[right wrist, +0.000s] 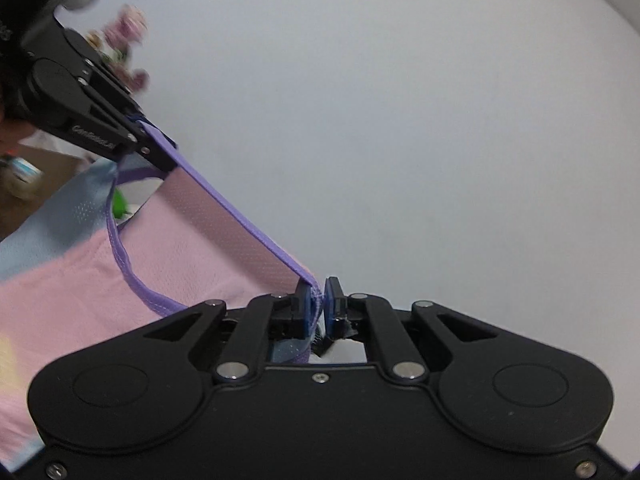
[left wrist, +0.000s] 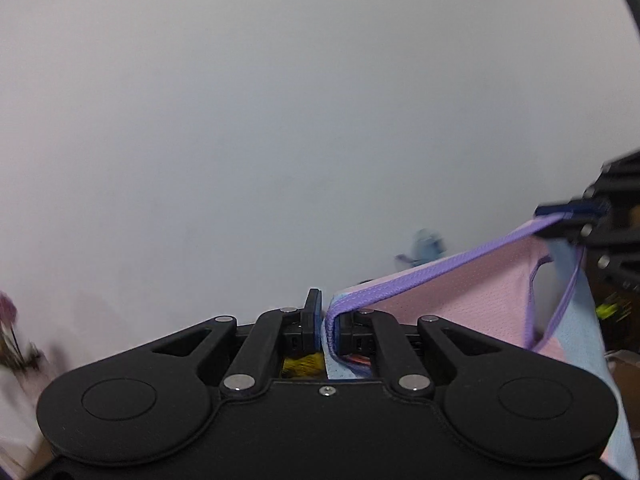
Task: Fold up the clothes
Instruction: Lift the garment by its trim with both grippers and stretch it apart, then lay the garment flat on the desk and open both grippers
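Note:
A pink and light blue mesh garment (left wrist: 460,304) with purple trim hangs stretched between both grippers in front of a white wall. In the left wrist view my left gripper (left wrist: 326,320) is shut on one end of the purple band (left wrist: 420,276). My right gripper (left wrist: 568,216) at the right edge pinches the other end. In the right wrist view my right gripper (right wrist: 319,300) is shut on the band (right wrist: 240,216), which runs taut up to the left gripper (right wrist: 156,148) at the upper left. The garment (right wrist: 80,280) droops below it, its lower part hidden.
A plain white wall (left wrist: 280,120) fills both views. Blurred pink flowers (right wrist: 128,36) stand behind the left gripper. A small blue object (left wrist: 426,244) shows above the band. Brown cardboard (right wrist: 52,160) and a green item (right wrist: 119,204) lie low behind the garment.

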